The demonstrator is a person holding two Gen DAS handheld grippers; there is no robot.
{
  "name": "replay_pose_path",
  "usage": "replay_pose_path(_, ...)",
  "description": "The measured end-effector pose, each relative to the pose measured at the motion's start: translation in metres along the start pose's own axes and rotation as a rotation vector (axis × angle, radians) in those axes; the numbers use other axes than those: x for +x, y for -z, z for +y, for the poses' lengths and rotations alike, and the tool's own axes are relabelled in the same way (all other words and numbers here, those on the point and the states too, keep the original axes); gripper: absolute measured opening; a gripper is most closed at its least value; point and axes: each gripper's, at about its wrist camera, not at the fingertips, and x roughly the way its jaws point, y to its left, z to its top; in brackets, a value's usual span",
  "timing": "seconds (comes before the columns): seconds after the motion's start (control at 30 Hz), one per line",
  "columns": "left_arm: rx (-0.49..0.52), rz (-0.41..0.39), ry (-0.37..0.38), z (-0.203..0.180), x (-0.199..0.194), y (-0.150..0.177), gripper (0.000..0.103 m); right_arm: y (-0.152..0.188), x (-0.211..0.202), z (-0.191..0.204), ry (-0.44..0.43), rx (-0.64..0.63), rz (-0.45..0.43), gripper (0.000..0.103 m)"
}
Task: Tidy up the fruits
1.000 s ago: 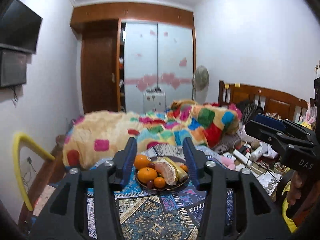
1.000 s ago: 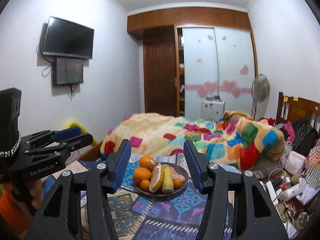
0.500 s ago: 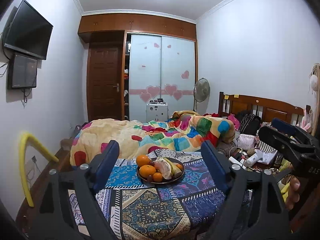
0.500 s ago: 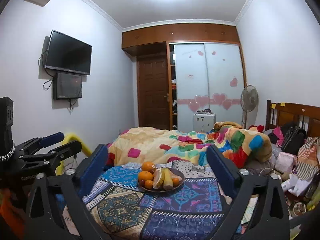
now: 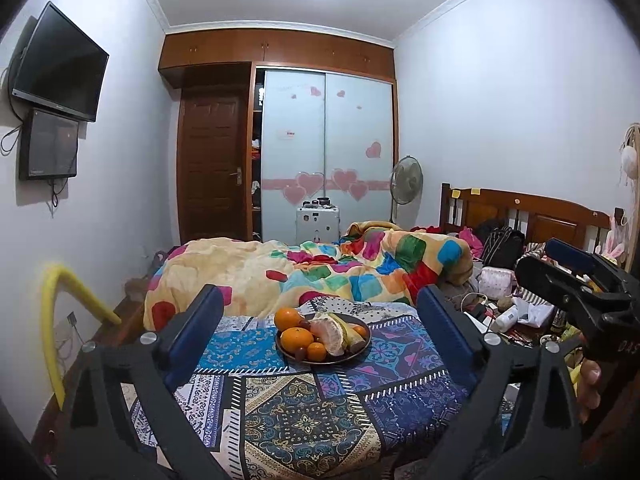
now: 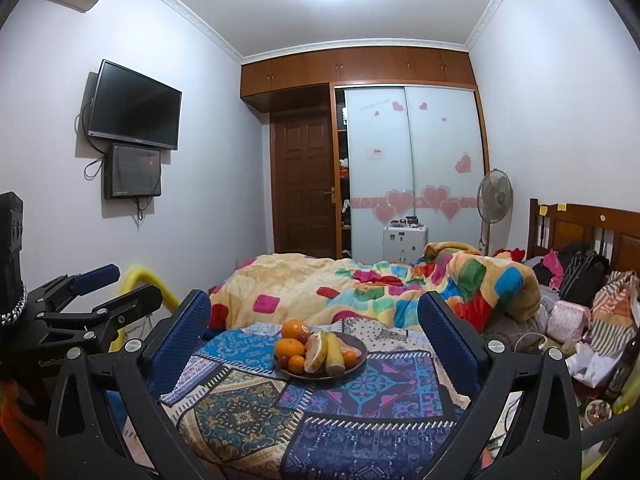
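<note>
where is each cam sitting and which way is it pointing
Left wrist: on the left gripper, looking forward along its open fingers at the fruit plate on the patterned cloth; the right gripper and part of a hand show at right.
Right wrist: on the right gripper, open, facing the same fruit plate; the left gripper shows at left.
Shared: plate, colourful blanket, wardrobe, TV.

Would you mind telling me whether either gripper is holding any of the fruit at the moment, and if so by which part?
Nothing is held. The left gripper and right gripper both stand wide open and empty, short of the plate of fruit.
</note>
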Motion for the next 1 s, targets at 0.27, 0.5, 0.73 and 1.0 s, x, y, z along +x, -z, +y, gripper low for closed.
replay_pose_path(0.27,-0.019,0.002,-0.015,0.002,0.006,0.003,0.102,0.003,0.003,0.001,-0.002,0.002,0.009,0.103)
replay_pose_path(0.5,-0.024,0.007,-0.015,0.005,0.009,0.004,0.102,0.003,0.006,0.001,-0.001,0.005,0.016,0.103)
replay_pose_path(0.73,-0.01,0.012,-0.01,0.002,0.013,0.006,0.102,0.003,0.007,0.001,-0.003,0.008,0.02,0.103)
replay_pose_path(1.0,-0.011,0.018,-0.004,-0.001,0.014,0.007,0.102,0.004,0.007,0.001,-0.006,0.009,0.022,0.103)
